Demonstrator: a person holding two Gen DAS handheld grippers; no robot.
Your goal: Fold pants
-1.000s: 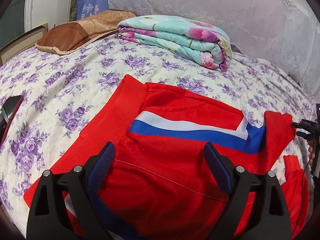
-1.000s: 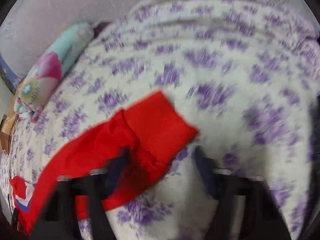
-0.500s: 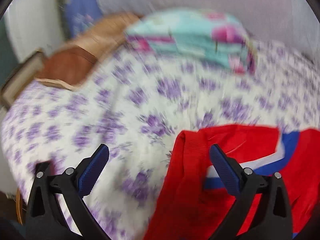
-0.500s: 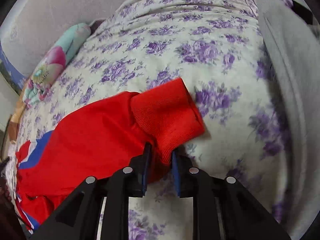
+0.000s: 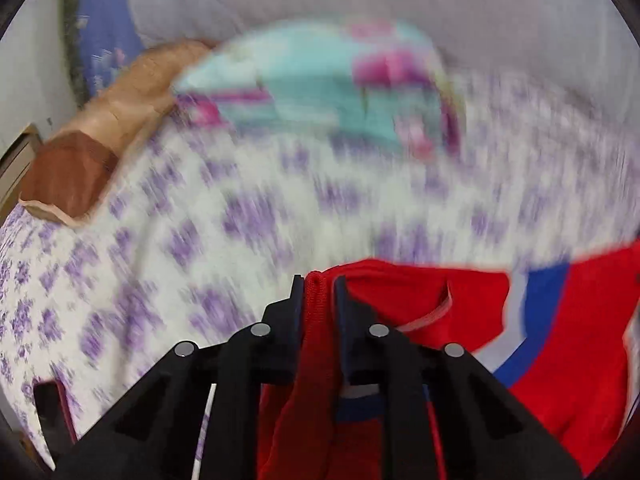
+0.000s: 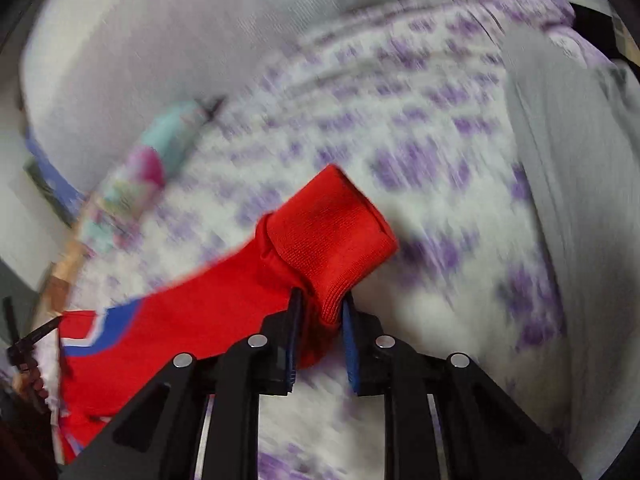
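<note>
Red knit pants w/ a blue-white stripe [image 6: 208, 316] hang stretched btwn your two grippers, long axis running left-right. Left gripper [image 5: 319, 280] is clamped on the waistband end, right gripper [image 6: 322, 300] on the ribbed cuff [image 6: 336, 232]. Below: purple-floral bedsheet [image 5: 160, 216], folded teal floral blanket [image 5: 320, 96] and brown pillow [image 5: 72, 172] further back.

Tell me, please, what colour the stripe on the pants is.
Blue edged with white, on red pants; clearest in the left wrist view.
</note>
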